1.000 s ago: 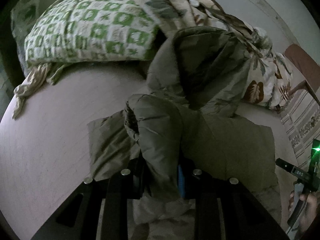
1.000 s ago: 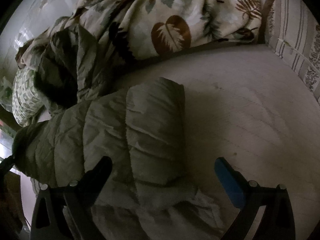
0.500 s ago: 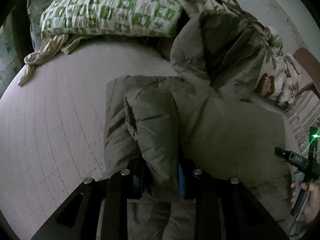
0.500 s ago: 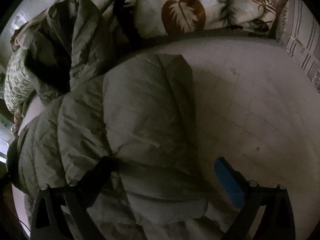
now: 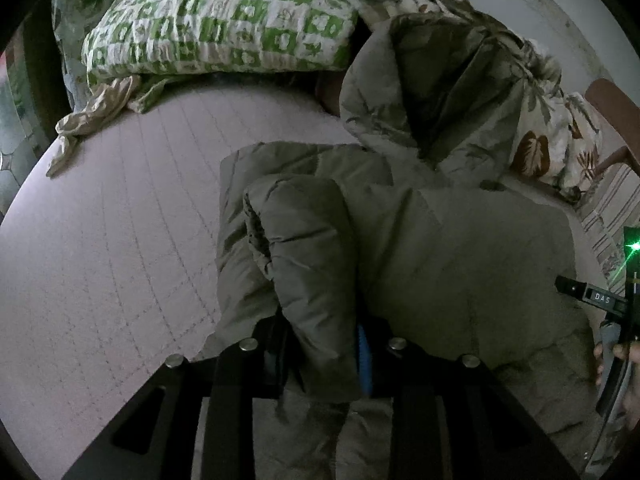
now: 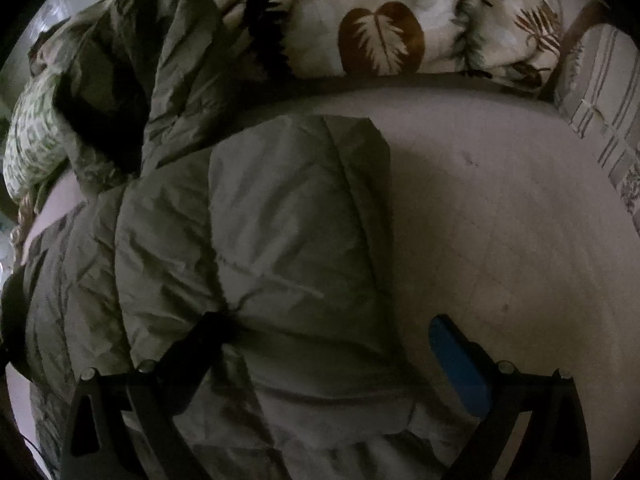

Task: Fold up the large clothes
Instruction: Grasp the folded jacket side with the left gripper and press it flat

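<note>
Jacket: olive, padded, spread on the bed, its hood toward the far edge.
Left gripper: clenched on a rolled sleeve of the jacket; the sleeve fills the gap between the fingers, a blue pad showing on the right one.
Sleeve: rises out of the left gripper over the jacket's left part, cuff opening facing left.
Right gripper: released, fingers spread wide over the jacket's near right part; left finger touching the quilted fabric, blue-padded right finger over bare bed just beside the jacket's edge.
Hood: propped against the bedding at the far edge.
Bed: pale quilted surface, bare on the left of the jacket and on its right.
Pillow: green and white check, far left corner.
Blanket: cream with a leaf print, bunched along the far edge behind the hood.
</note>
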`<state>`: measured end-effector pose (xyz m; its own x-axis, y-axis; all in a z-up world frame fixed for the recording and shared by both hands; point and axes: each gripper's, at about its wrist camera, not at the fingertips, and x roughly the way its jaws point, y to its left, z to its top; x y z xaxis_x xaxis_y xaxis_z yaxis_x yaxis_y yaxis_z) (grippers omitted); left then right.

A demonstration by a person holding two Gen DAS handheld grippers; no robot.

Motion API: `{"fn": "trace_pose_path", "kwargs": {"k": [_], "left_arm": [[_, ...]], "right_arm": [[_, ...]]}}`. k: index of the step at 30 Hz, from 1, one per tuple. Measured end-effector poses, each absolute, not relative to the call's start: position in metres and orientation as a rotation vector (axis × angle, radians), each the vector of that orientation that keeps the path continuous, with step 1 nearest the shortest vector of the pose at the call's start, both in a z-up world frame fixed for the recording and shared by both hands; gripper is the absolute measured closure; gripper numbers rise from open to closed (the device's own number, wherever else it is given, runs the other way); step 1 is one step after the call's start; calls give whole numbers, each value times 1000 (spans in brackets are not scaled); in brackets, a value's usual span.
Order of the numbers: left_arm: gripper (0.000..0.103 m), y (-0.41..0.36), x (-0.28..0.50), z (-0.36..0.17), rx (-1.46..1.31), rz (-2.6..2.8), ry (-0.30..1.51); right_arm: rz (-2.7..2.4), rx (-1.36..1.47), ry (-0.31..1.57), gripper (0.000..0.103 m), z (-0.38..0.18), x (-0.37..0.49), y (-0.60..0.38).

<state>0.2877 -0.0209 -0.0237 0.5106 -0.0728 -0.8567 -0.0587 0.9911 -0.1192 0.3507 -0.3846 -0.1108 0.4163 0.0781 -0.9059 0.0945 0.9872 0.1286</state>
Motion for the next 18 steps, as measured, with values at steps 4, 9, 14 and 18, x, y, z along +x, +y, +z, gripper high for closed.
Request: {"fn": "trace_pose_path", "kwargs": {"k": [4, 9, 14, 18], "left_arm": [[69, -18, 293, -35, -156, -10, 1061], [46, -12, 294, -31, -203, 2, 1068], [37, -3, 290, -23, -256, 22, 1072], [35, 1, 284, -3, -255, 45, 1030]], "right_arm": [[-4, 253, 1184, 0, -130, 355, -389], [5, 283, 1195, 0, -132, 358, -394], [-2, 223, 1186, 0, -114, 361, -385], [23, 170, 1158, 0, -89, 365, -374]]}}
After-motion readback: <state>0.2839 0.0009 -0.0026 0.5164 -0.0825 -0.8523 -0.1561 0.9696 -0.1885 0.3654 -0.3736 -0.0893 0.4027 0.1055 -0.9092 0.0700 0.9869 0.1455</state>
